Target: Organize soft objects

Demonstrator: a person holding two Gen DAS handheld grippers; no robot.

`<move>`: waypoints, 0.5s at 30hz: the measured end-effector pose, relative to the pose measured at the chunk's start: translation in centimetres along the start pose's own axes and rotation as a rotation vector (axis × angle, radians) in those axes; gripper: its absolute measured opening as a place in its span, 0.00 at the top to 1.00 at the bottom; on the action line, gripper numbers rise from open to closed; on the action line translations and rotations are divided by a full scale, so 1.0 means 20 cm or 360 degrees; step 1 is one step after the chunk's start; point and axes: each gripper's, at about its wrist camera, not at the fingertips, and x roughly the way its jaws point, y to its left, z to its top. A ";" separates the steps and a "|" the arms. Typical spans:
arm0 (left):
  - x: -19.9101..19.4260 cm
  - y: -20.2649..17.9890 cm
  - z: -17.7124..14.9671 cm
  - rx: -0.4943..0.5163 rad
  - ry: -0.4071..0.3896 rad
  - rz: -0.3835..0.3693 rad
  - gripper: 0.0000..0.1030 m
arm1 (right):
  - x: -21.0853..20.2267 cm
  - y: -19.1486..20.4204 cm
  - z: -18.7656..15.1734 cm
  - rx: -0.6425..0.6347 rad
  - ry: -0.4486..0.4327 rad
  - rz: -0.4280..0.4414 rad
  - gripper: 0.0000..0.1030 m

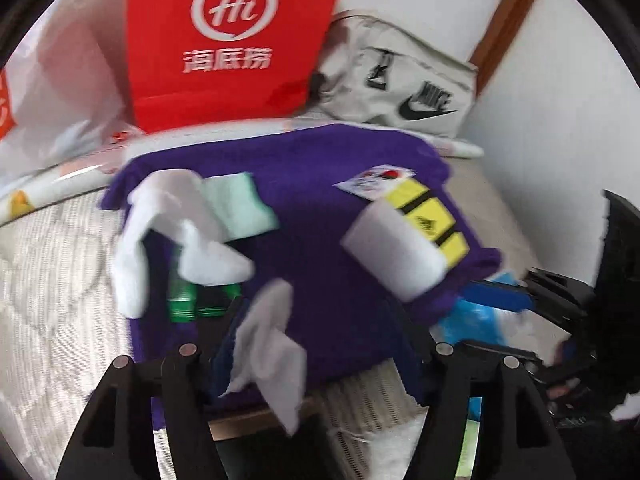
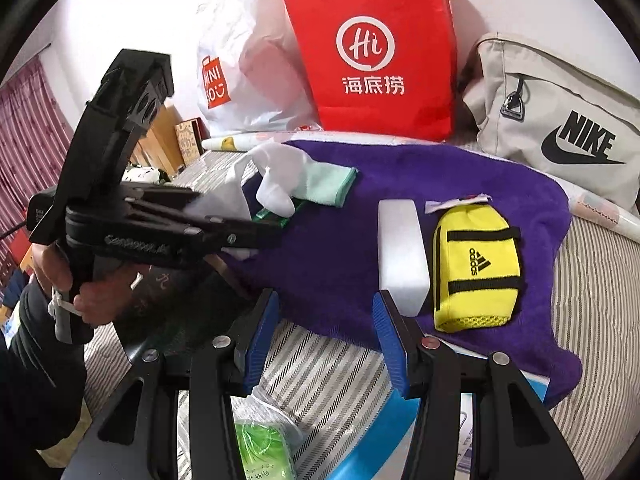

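Left wrist view, left gripper: fingers spread apart, gripping nothing; a white cloth lies loose against the left finger.
Left wrist view, purple towel: spread over the bed, reaching almost to its far edge.
Left wrist view, white glove: on the towel's left part, lying over a mint cloth and a green packet.
Left wrist view, white foam block: on the towel's right part, touching the yellow pouch.
Right wrist view, right gripper: blue fingers released, nothing between them, above the towel's near edge.
Right wrist view, foam block and pouch: side by side on the towel, just beyond the right finger.
Right wrist view, person's hand: wrapped around the left gripper's handle, at the bed's left side.
Right wrist view, far edge of the bed: a red paper bag, a white plastic bag and a grey bag stand against the wall.
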 end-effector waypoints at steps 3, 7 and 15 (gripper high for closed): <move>-0.02 -0.01 0.00 0.0034 -0.0018 0.0020 0.27 | -0.04 -0.01 0.09 -0.0043 -0.0061 0.0057 0.51; -0.06 -0.02 0.00 0.0093 -0.0026 -0.0063 0.27 | -0.04 -0.01 0.25 -0.0129 -0.0095 0.0184 0.51; -0.16 -0.05 0.03 0.0336 -0.0084 -0.0133 0.23 | 0.07 0.05 0.39 -0.0265 -0.0027 0.0504 0.51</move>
